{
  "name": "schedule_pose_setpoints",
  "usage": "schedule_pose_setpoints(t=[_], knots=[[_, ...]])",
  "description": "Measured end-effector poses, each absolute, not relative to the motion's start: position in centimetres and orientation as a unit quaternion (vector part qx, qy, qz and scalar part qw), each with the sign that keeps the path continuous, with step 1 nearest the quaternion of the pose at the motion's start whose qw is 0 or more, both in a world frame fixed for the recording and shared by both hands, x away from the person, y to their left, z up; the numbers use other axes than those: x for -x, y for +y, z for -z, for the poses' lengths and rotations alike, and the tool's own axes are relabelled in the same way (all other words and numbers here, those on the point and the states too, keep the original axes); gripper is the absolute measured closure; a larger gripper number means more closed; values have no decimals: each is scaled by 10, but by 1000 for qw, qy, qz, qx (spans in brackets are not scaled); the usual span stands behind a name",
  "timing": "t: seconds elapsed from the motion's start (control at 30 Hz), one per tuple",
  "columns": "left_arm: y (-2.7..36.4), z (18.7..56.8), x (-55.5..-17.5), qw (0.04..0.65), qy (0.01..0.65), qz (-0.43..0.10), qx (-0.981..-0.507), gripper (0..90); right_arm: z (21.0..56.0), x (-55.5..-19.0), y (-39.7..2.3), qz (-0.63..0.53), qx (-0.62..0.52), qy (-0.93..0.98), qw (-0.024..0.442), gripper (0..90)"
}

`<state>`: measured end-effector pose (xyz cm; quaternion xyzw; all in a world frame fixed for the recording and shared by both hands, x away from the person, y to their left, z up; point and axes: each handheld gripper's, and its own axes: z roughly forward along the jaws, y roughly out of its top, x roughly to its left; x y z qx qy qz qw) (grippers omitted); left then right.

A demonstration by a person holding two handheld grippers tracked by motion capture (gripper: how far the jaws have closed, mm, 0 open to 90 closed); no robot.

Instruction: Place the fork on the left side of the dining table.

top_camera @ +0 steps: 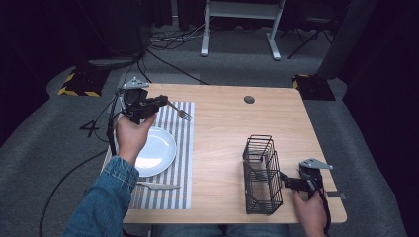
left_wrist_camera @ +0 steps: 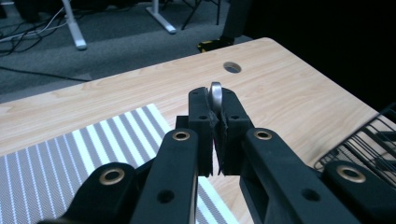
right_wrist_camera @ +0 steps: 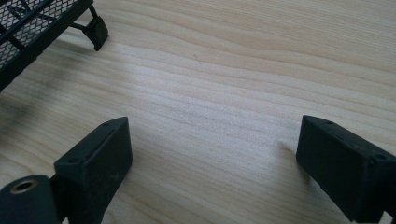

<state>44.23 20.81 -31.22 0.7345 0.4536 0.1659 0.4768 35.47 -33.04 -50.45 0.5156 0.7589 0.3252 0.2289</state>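
Jaws of my left gripper [top_camera: 163, 102] clamp a fork [top_camera: 182, 113], holding it above the striped placemat [top_camera: 183, 163] beyond the white plate [top_camera: 155, 150]. My right gripper [top_camera: 286, 181] rests with jaws apart beside the wire caddy [top_camera: 262, 173].

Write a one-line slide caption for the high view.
Left gripper holds a fork above the striped placemat; right gripper rests open beside the wire caddy.

A silver metal fork [top_camera: 181, 113] is clamped by its handle, held roughly level in the air above the far edge of the striped placemat [top_camera: 184, 163], tines pointing toward the table's [top_camera: 222, 148] middle.
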Motion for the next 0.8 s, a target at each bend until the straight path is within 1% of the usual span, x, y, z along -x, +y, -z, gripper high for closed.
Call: schedule_pose_setpoints(t=[0.37, 0.63, 0.8], knots=[[226, 331, -471, 468, 492, -150, -719, 865, 504, -355, -330, -325, -516, 759, 229, 104], [242, 347, -486, 447, 527, -154, -706, 865, 504, -355, -330, -326, -515, 759, 229, 108], [245, 358, -492, 437, 541, -134, -706, 865, 504, -355, -330, -326, -515, 759, 229, 109]])
